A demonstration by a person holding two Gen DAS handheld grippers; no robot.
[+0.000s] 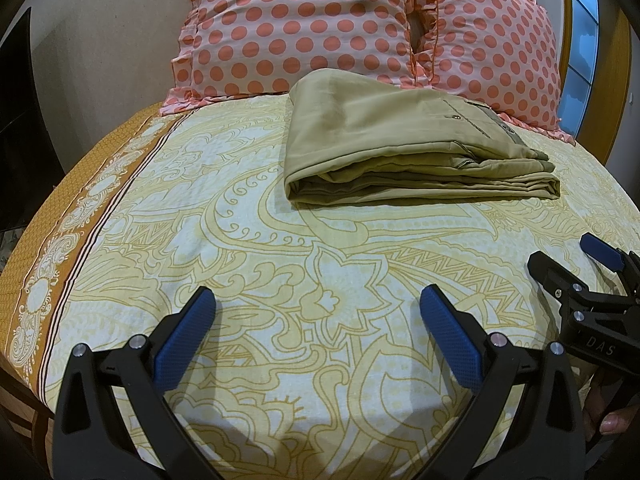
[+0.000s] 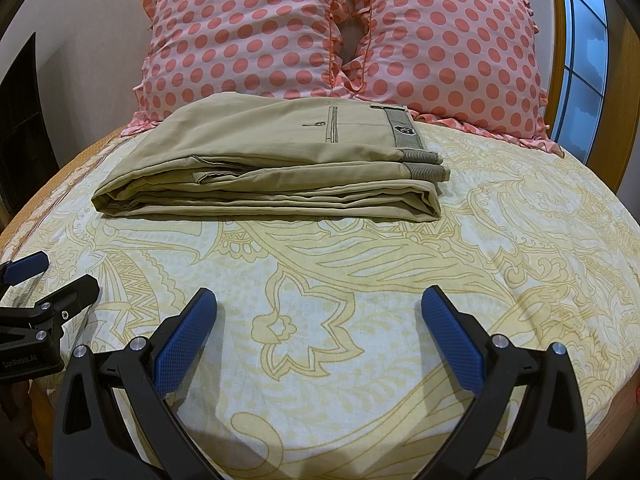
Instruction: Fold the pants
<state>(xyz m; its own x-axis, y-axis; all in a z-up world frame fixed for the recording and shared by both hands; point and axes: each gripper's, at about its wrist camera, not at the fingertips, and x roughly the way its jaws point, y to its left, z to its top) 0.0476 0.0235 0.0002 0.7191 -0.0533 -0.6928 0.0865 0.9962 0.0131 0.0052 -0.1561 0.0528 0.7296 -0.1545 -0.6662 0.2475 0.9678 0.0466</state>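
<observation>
Khaki pants [image 1: 400,148] lie folded into a compact stack on the bed, just in front of the pillows; they also show in the right wrist view [image 2: 272,160], waistband to the right. My left gripper [image 1: 318,300] is open and empty, held over the bedsheet well short of the pants. My right gripper [image 2: 320,300] is open and empty too, equally far back. Each gripper shows at the edge of the other's view: the right one [image 1: 568,264] and the left one [image 2: 52,276].
Two pink pillows with coral dots [image 1: 304,28] [image 2: 448,52] lean at the head of the bed. The yellow paisley bedsheet [image 1: 280,264] has an orange border on the left [image 1: 52,276]. A window [image 2: 580,60] is at the right.
</observation>
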